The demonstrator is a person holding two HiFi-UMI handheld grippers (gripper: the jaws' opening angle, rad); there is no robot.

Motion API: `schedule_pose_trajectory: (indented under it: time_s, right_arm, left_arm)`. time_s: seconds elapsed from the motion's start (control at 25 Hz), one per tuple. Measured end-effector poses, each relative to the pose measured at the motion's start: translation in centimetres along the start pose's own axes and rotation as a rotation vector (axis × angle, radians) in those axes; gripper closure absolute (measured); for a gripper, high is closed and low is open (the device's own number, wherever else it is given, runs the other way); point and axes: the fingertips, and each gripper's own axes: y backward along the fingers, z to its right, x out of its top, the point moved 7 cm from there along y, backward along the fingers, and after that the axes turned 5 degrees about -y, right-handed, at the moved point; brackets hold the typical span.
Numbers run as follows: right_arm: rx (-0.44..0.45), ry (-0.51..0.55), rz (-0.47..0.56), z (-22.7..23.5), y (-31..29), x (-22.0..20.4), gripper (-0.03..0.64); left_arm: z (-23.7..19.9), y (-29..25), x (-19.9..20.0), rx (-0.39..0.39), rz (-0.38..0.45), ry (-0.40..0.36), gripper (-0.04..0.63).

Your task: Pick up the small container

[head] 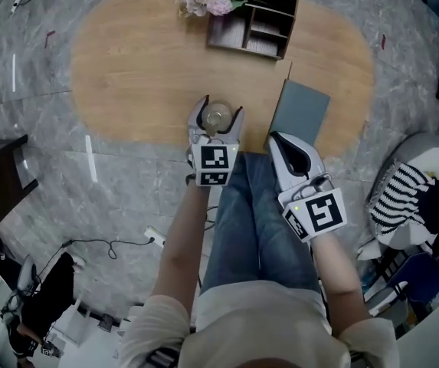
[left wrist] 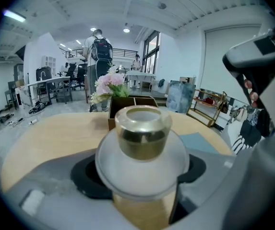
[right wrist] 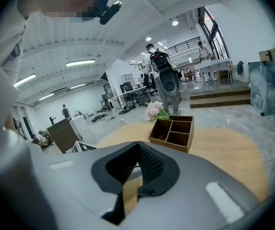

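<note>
My left tongs (head: pixel 220 112) straddle the small clear glass container with a frosted round shoulder (left wrist: pixel 143 143). The pads pinch its sides and its axis stands upright between them, over the oval wooden table (head: pixel 142 75). My right tongs (head: pixel 279 139) sit just beside it, pressed together and empty, so I judge the left must lift straight up.

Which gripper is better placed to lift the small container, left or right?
Left. The left gripper has the small container between its jaws; the right gripper is shut, empty and apart from it.
</note>
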Motion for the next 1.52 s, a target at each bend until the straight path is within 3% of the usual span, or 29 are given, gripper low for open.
schedule_pose_trajectory:
  time_s: [0.72, 1.12, 1.52]
  right_arm:
    - [-0.056, 0.025, 0.105, -5.7, 7.7, 4.9, 0.617]
    - [-0.004, 0.096, 0.135, -10.3, 11.4, 10.1, 0.617]
    - [0.034, 0.110, 0.183, -13.3, 14.3, 12.9, 0.617]
  left_arm:
    - [1.5, 13.6, 6.6, 0.008, 0.057, 0.081, 0.252]
    - [2.2, 21.9, 13.6, 0.027, 0.138, 0.096, 0.252]
    - [2.6, 28.1, 15.5, 0.035, 0.140, 0.107, 0.252]
